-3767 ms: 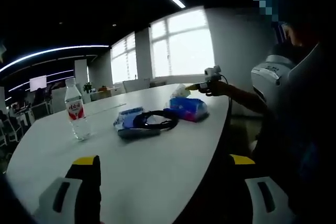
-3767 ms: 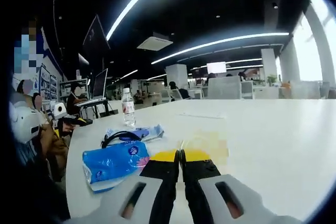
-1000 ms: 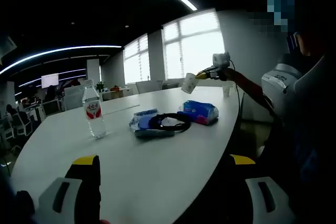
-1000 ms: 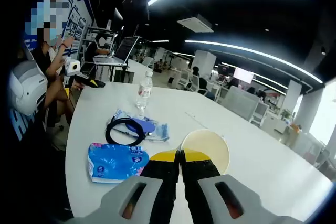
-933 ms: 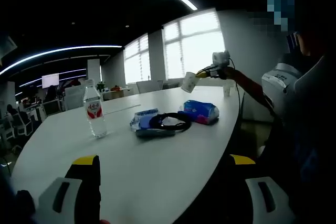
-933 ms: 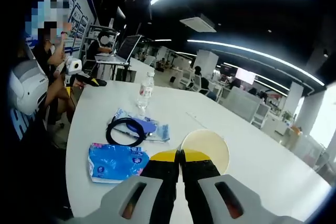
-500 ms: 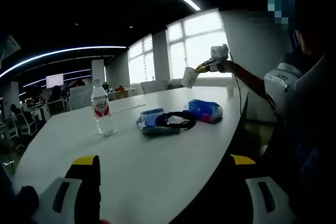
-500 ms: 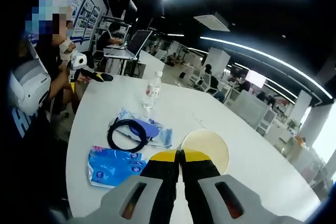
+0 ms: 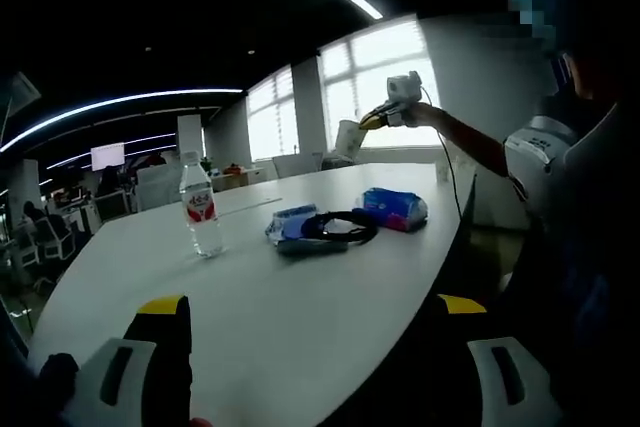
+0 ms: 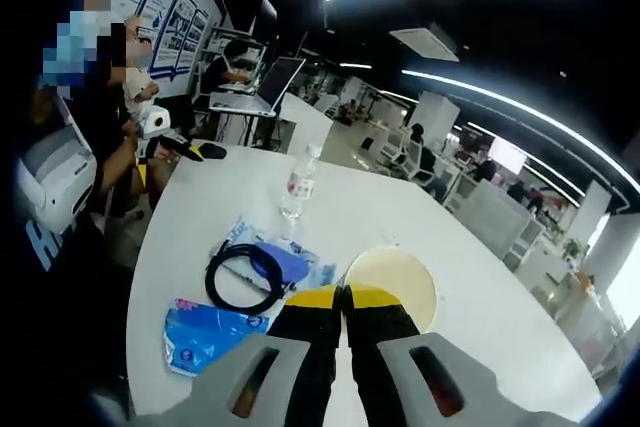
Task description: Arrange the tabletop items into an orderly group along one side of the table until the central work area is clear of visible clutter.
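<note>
In the right gripper view we've got the right tongs (image 10: 344, 297) at bottom centre, jaws pinched tight on the rim of a paper cup (image 10: 391, 285). The cup's open mouth faces the camera and it's held up well above the white surface (image 10: 420, 237). In the left gripper view the same cup (image 9: 346, 137) and right tongs (image 9: 372, 120) sit in the upper middle of the frame, in front of the bright windows, with the person's arm (image 9: 470, 145) running off to the right.

Below the cup, in the lower left of the right gripper view, there's a blue tissue pack (image 10: 206, 333). Just beyond it, a coiled black cable (image 10: 244, 278) lies on top of a blue-and-white packet (image 10: 290, 260). A water bottle (image 10: 295, 185) with a red label stands upright further up the frame, well apart from that pile.

In the left gripper view the bottle (image 9: 202, 207) is left of centre, the cable (image 9: 335, 228) and packet (image 9: 290, 226) are in the middle, and the tissue pack (image 9: 394, 209) sits to the right near the surface edge.

Our left tongs (image 9: 315, 317) are wide open at the bottom of the frame, gripping nothing, with one jaw over the surface (image 9: 250, 297) and the other off past its edge.

Office chairs and desks fill the background, and a laptop (image 10: 262, 85) sits on a stand in the upper left of the right gripper view.
</note>
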Demonstrator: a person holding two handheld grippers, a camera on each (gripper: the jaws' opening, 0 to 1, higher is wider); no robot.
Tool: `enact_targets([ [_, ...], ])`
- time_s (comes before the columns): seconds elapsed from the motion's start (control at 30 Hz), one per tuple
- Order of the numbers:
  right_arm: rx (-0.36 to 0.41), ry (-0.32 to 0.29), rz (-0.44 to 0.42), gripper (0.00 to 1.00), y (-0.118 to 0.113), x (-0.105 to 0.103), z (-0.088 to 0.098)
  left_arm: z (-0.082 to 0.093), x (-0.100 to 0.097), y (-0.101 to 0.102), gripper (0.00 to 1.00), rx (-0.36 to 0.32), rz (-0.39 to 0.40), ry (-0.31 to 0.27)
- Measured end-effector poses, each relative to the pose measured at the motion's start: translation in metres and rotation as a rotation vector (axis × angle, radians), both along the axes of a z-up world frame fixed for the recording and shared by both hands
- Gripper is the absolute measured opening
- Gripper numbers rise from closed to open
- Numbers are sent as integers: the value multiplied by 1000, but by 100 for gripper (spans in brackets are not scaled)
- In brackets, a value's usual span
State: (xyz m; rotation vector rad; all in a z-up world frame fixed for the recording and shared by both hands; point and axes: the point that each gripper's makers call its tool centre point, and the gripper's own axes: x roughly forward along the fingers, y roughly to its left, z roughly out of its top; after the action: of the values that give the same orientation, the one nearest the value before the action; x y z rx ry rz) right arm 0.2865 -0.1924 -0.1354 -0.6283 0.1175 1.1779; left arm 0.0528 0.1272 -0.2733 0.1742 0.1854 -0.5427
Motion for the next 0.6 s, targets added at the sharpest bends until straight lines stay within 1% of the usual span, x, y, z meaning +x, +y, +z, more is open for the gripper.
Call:
enact_targets([
  [0.23,-41,13,37,0,17,2,-3,-2,0,3,100,0,14,4],
  [0.6,-99,12,85,0,38,3,-1,-4,-1,4,100,6,18,1],
])
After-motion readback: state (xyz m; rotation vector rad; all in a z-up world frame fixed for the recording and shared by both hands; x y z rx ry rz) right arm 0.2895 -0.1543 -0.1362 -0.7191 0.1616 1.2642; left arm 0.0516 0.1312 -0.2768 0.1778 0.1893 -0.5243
